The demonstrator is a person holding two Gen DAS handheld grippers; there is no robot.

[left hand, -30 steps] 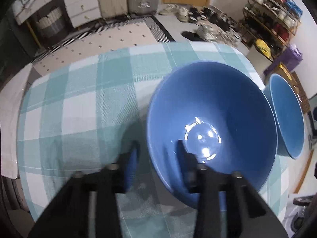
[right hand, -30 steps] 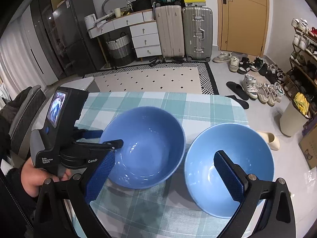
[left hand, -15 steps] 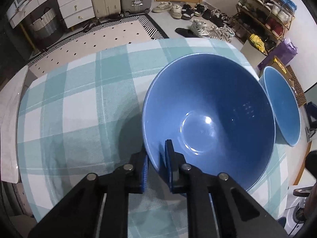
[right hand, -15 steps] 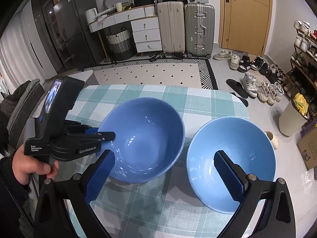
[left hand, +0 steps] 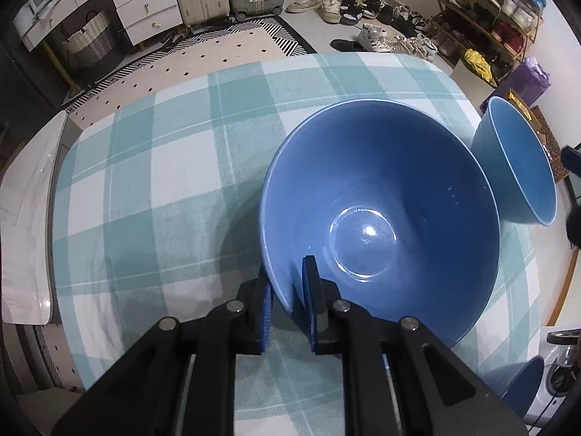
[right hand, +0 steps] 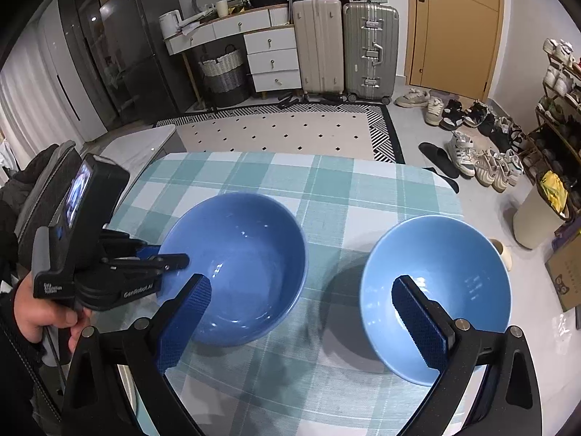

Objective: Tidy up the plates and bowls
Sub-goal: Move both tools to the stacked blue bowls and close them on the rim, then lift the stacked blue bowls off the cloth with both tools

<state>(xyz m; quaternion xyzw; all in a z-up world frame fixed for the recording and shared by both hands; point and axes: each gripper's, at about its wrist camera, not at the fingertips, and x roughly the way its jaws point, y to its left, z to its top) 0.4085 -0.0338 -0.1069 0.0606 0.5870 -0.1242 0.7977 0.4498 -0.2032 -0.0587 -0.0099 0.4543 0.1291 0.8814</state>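
Left gripper (left hand: 287,305) now clamped on the near rim of the darker blue bowl (left hand: 381,218); a second ago its pads stood apart astride that rim. Bowl sits tipped toward the left camera, over the teal checked tablecloth (left hand: 163,189), and has shifted left, widening the gap to the lighter blue bowl (right hand: 435,290). Right gripper (right hand: 301,321) unchanged: pads spread wide, holding nothing, its right pad over the lighter bowl, which rests near the table's right edge.
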